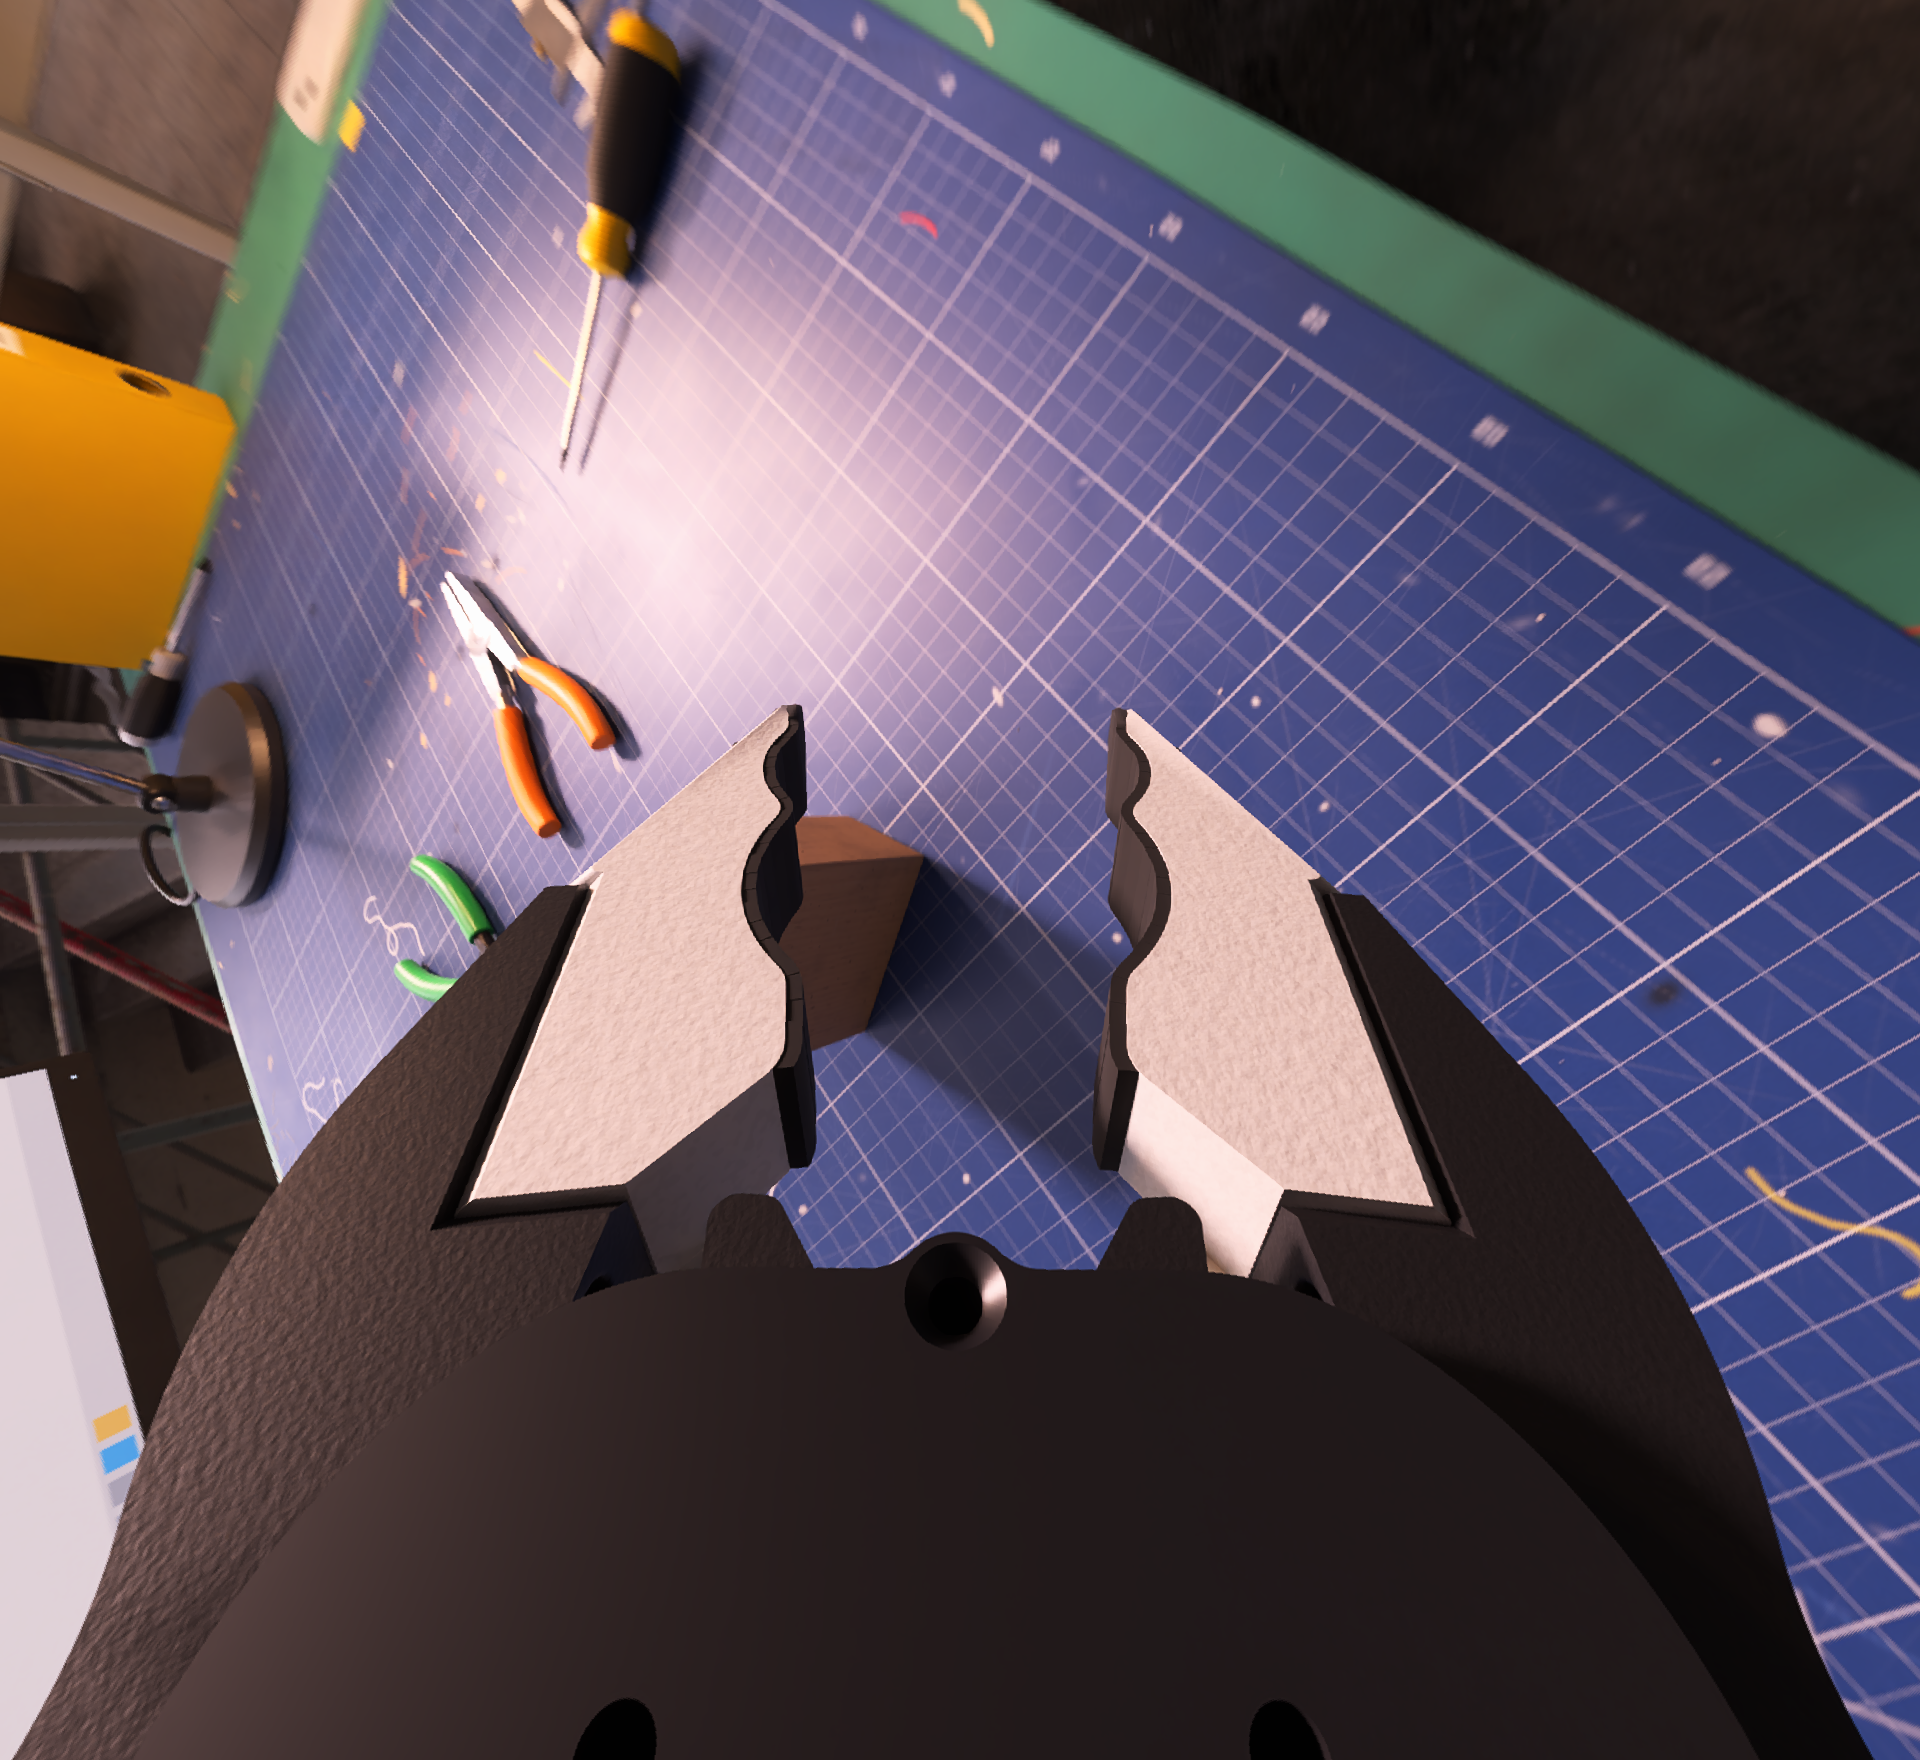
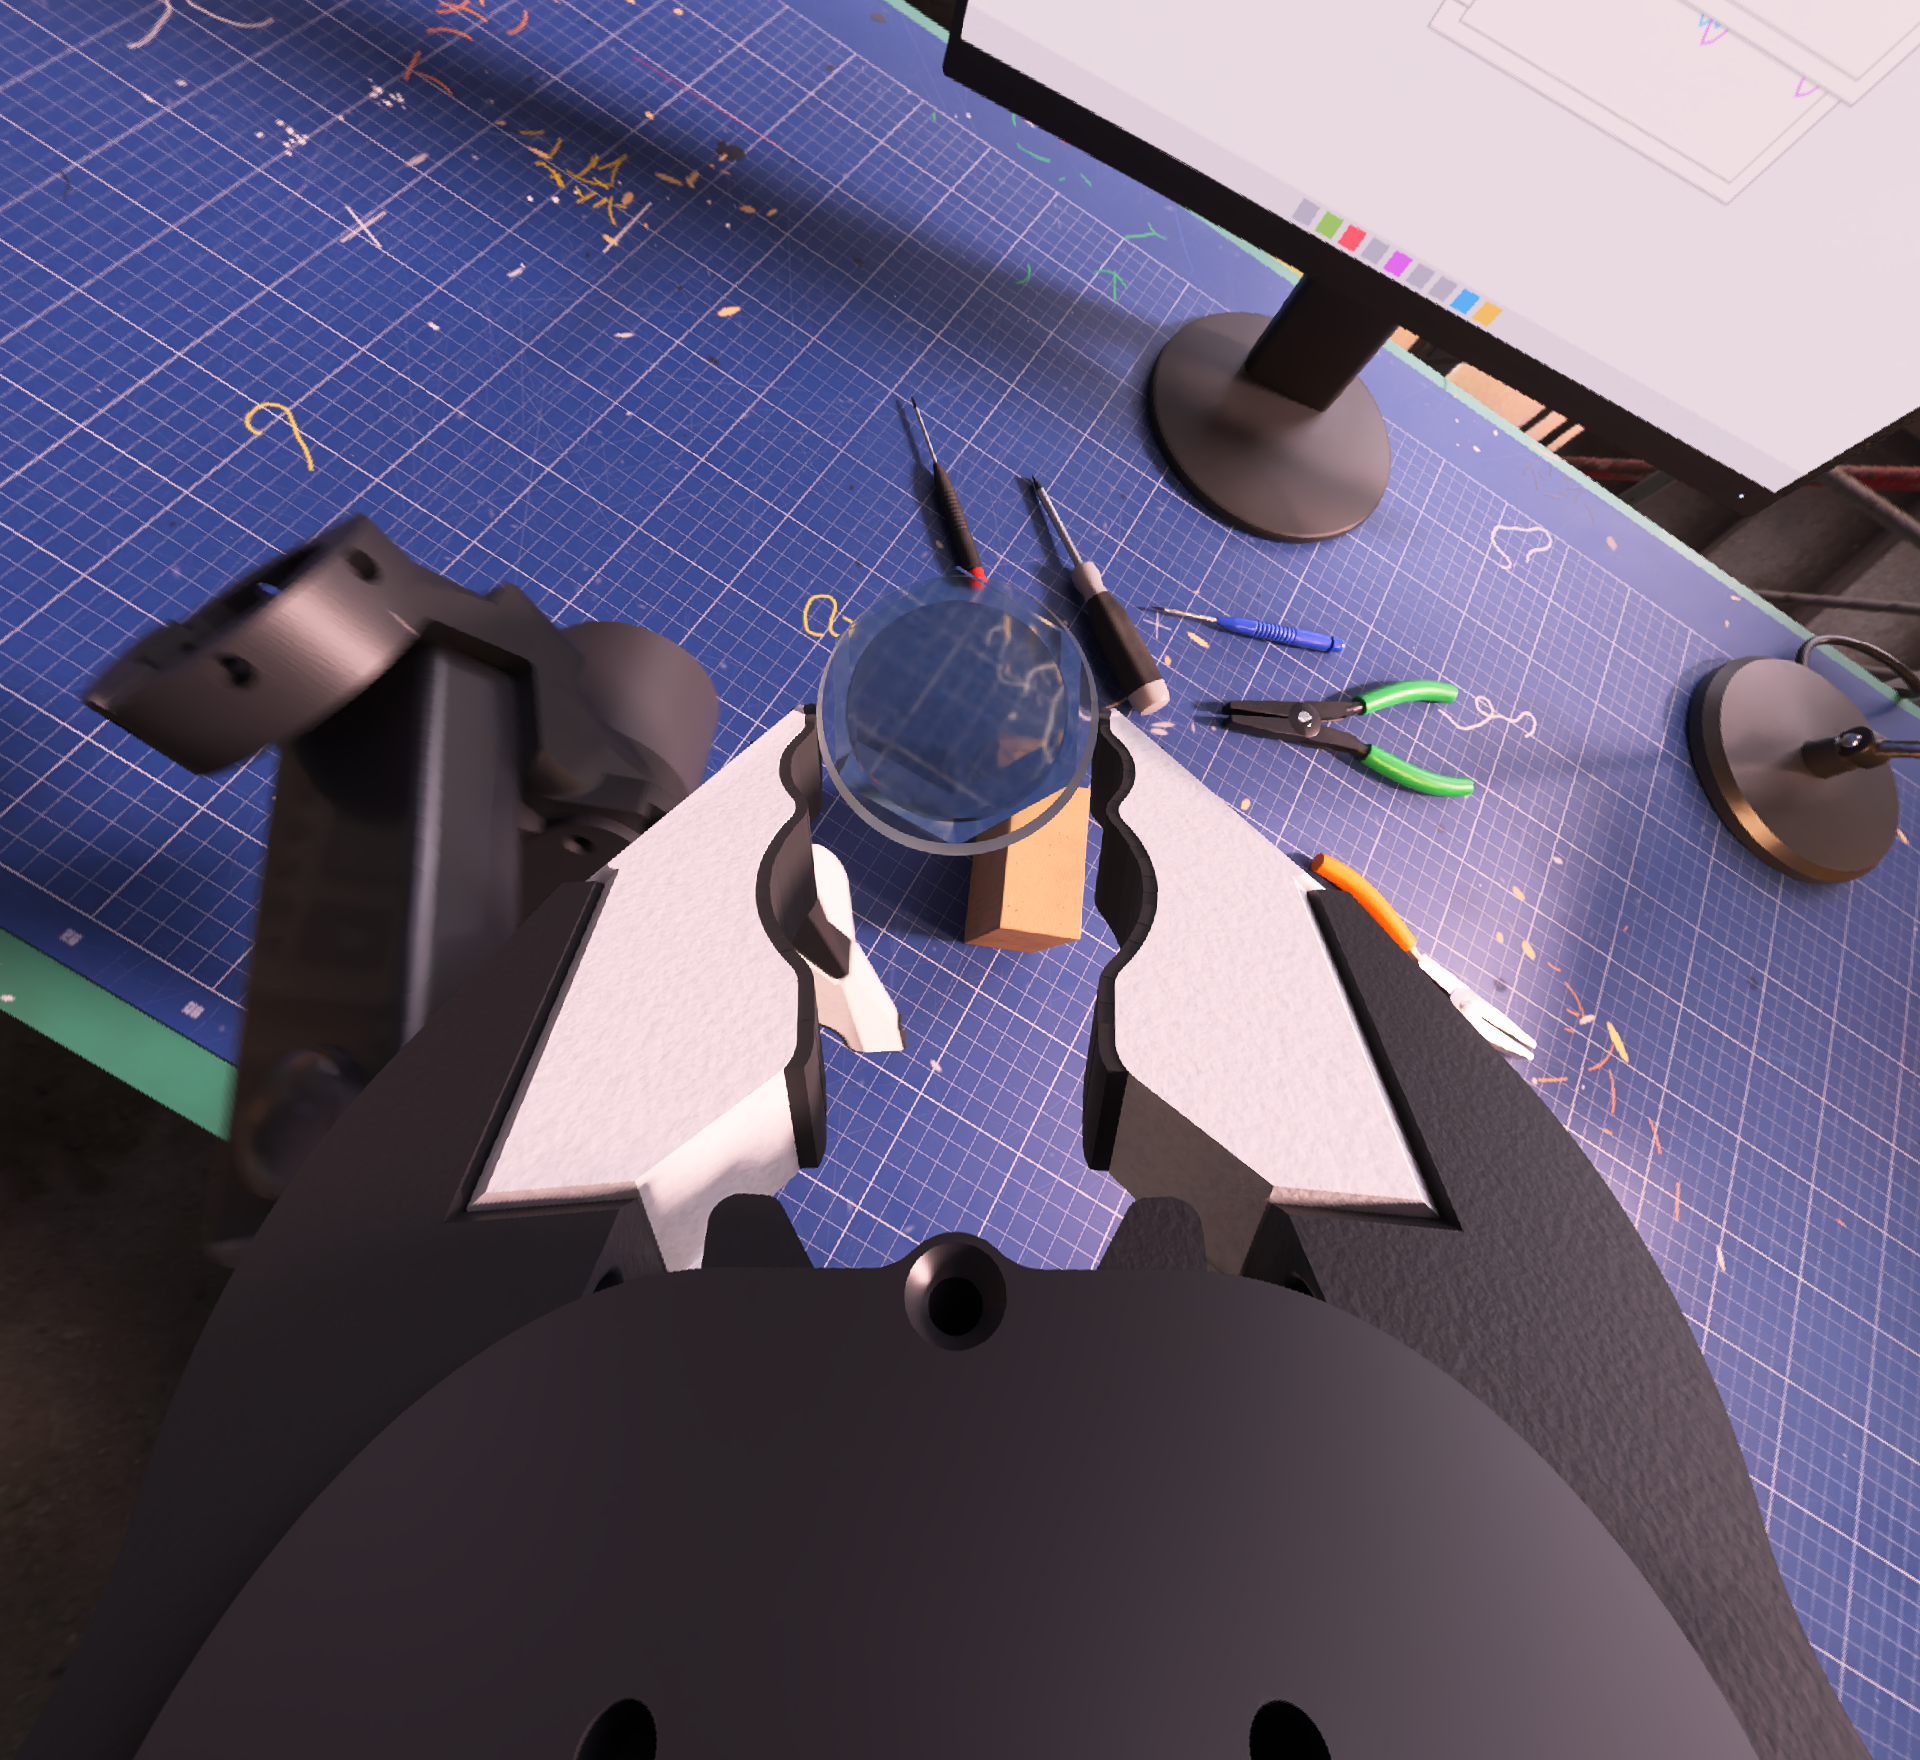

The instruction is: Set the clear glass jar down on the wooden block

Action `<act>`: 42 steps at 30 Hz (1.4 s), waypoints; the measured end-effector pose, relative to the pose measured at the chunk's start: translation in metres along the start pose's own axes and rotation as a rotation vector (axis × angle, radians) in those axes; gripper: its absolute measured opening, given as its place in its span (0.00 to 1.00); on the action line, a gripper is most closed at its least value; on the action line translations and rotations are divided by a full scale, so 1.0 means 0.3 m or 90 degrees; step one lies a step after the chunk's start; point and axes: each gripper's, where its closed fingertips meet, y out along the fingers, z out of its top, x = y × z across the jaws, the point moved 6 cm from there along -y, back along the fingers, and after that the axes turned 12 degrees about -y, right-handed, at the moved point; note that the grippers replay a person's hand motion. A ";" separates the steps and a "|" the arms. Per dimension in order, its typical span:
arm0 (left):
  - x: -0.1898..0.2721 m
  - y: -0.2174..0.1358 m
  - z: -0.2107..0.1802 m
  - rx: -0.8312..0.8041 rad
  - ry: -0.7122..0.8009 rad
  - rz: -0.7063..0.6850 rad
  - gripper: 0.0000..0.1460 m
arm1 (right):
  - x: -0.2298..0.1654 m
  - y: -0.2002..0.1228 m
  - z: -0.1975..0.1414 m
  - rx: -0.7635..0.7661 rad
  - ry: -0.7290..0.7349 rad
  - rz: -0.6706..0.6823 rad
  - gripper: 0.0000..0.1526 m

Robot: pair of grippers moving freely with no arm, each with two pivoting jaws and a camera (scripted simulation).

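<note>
Right wrist view: right gripper [image 2: 954, 723] pinched clear glass jar [image 2: 956, 718] at fingertips, poised over wooden block [image 2: 1029, 889] for set-down; left gripper [image 1: 956, 723] spread, empty, nr block.

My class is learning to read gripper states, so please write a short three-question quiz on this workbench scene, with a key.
1. True or false: the left gripper is shut on something.
2. The wooden block lies on: A) the blue cutting mat; B) a metal tray; C) a wooden shelf.
3. What does the right gripper hold between its fingertips?

Key
1. False: its jaws stand apart with nothing between them.
2. A.
3. The clear glass jar, which in the right wrist view overlaps the far end of the block.
</note>
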 end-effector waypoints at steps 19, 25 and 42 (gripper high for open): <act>0.137 -0.154 -0.189 -0.130 -0.009 -0.015 0.37 | -0.005 0.015 0.002 0.007 -0.005 0.023 0.34; 0.241 -0.353 -0.361 -0.165 -0.089 0.030 0.37 | 0.061 0.154 -0.102 -0.101 0.043 0.018 0.34; 0.313 -0.578 -0.598 -0.201 -0.298 0.165 0.37 | 0.121 0.566 -0.436 -0.340 0.111 0.128 0.34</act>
